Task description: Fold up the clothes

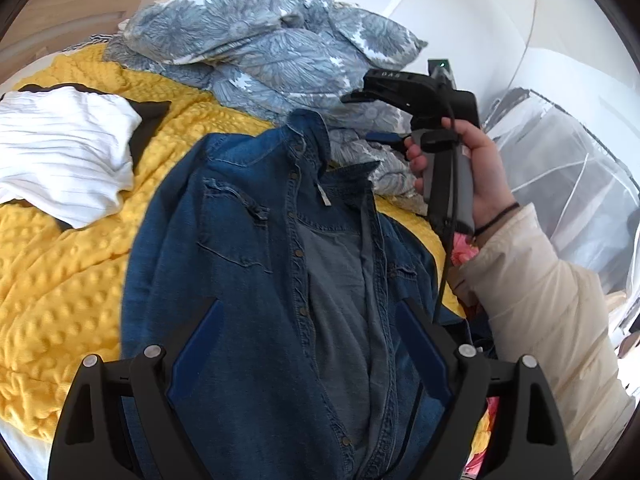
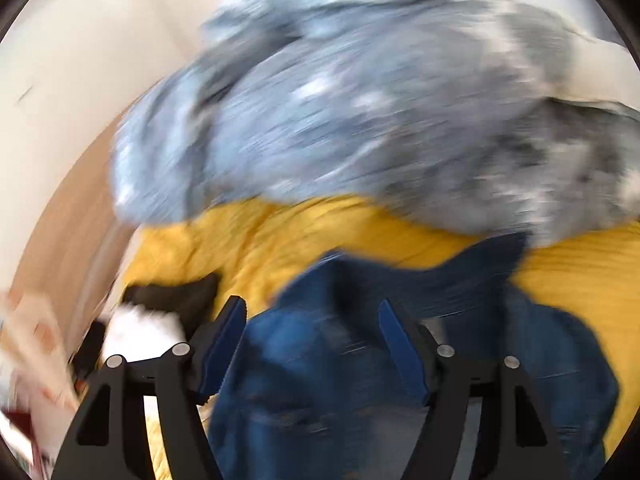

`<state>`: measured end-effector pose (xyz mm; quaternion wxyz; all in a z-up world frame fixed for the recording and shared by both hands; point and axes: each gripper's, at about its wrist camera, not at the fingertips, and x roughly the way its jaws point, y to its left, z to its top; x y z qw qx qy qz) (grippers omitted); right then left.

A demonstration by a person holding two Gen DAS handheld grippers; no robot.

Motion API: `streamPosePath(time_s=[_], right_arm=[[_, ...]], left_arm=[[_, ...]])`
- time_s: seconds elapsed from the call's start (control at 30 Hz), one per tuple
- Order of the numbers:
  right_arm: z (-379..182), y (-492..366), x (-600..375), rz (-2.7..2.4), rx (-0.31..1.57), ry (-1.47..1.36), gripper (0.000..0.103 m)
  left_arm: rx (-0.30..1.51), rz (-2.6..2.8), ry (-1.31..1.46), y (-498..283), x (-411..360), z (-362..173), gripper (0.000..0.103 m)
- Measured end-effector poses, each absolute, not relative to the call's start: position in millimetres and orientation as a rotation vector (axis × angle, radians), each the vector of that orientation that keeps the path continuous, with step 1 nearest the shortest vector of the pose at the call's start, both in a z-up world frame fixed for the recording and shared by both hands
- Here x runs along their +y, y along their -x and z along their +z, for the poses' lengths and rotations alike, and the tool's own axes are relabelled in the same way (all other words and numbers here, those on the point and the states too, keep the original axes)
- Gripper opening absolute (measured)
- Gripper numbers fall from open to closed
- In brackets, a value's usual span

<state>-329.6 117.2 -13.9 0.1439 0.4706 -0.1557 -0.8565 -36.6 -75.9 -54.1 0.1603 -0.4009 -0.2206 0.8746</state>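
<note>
Denim shirt (image 1: 256,264) laid out on the yellow blanket (image 1: 60,280)
Both grippers, left (image 1: 308,344) and right (image 2: 312,344), hang over it with fingers spread, gripping nothing; white top (image 1: 60,152) sits far left.

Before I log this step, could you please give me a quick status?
Both grippers, left and right, open, empty. Denim shirt unfolded on yellow blanket. Floral bedding crowds the collar.

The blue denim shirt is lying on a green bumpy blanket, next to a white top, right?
Not quite. The blanket is yellow, not green. The left wrist view shows the denim shirt lying on it, with the white top beside it.
</note>
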Motion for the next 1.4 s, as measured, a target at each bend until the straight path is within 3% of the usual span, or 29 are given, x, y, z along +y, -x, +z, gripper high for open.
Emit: streamPosePath(time_s=[0.17,0.43,0.73,0.9,1.07,1.23,1.4], right_arm=[[-48,357,144,-2.521,-0.544,-1.511,0.072],[-109,389,117,-2.252,-0.905,-1.659,0.072],[-115,402,106,-2.12,-1.129,-1.59,0.072],[-122,392,116,-2.228,-0.998,-1.674,0.072],[-92,361,146,-2.435,-0.674,-1.632,0.072],[-65,288,215,-2.551,-0.646,-1.461,0.072],[-81,210,287,-2.554,-0.807,-1.397,0.072]], left_arm=[[-0.579,2.488,1.173,40,-63,-59,0.088],[-0.604,2.476,1.193,45,-70,-65,0.088],[-0.628,2.455,1.202,43,-77,-67,0.088],[-0.607,2.454,1.217,46,-73,-68,0.088],[-0.594,2.457,1.218,49,-67,-67,0.088],[-0.583,2.453,1.247,56,-58,-72,0.088],[-0.572,2.466,1.322,68,-50,-86,0.088]])
